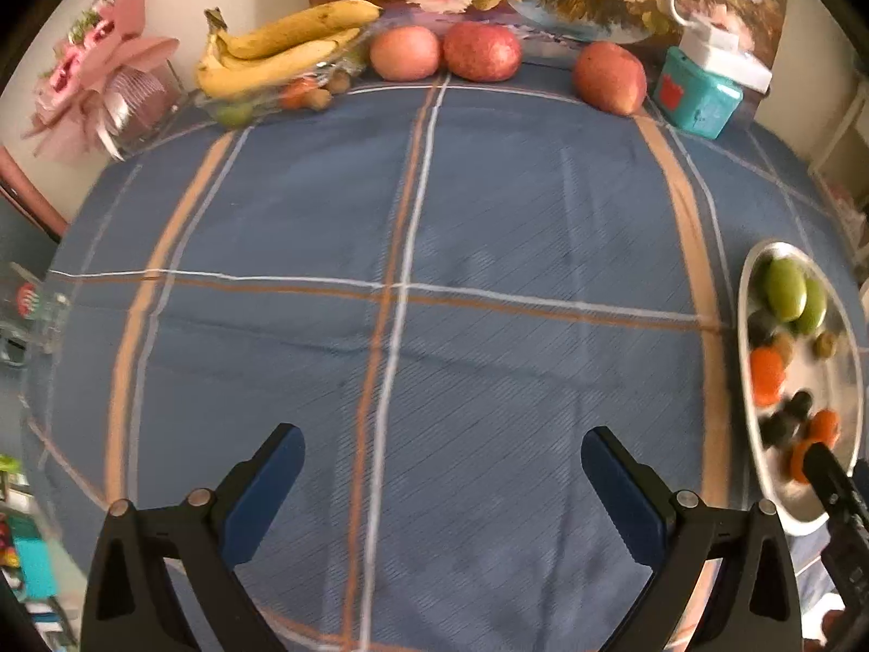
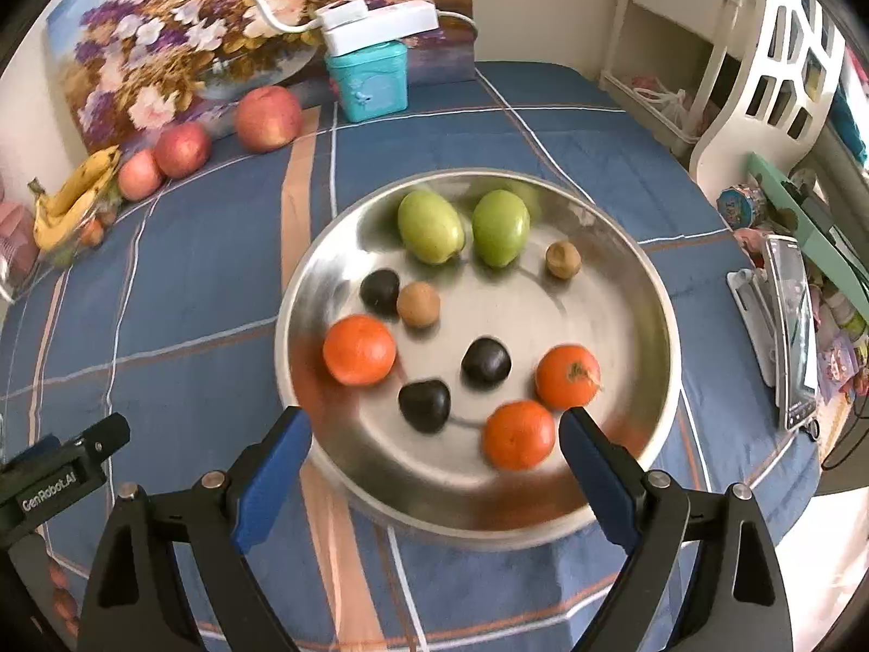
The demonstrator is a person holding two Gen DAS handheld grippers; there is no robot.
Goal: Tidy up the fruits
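A steel plate (image 2: 614, 315) holds two green fruits (image 2: 430, 226), three oranges (image 2: 359, 349), three dark fruits (image 2: 485, 362) and two small brown ones (image 2: 418, 304). My right gripper (image 2: 434, 434) hangs open over the plate's near rim. One orange (image 2: 518, 434) and a dark fruit (image 2: 424, 405) show between its blue pads, which touch neither. My left gripper (image 1: 442, 451) stands wide open over bare blue tablecloth (image 1: 489, 217), holding nothing. The plate (image 1: 747, 293) lies at its right. Three red apples (image 1: 482, 50) and a bunch of bananas (image 1: 282, 54) sit at the table's far edge.
A teal box (image 1: 698, 95) with a white power strip on top stands by the apples, in front of a flower painting (image 2: 163, 43). A pink bouquet (image 1: 98, 87) is at the far left. A phone on a stand (image 2: 790, 326) and white shelving (image 2: 706, 54) are on the right.
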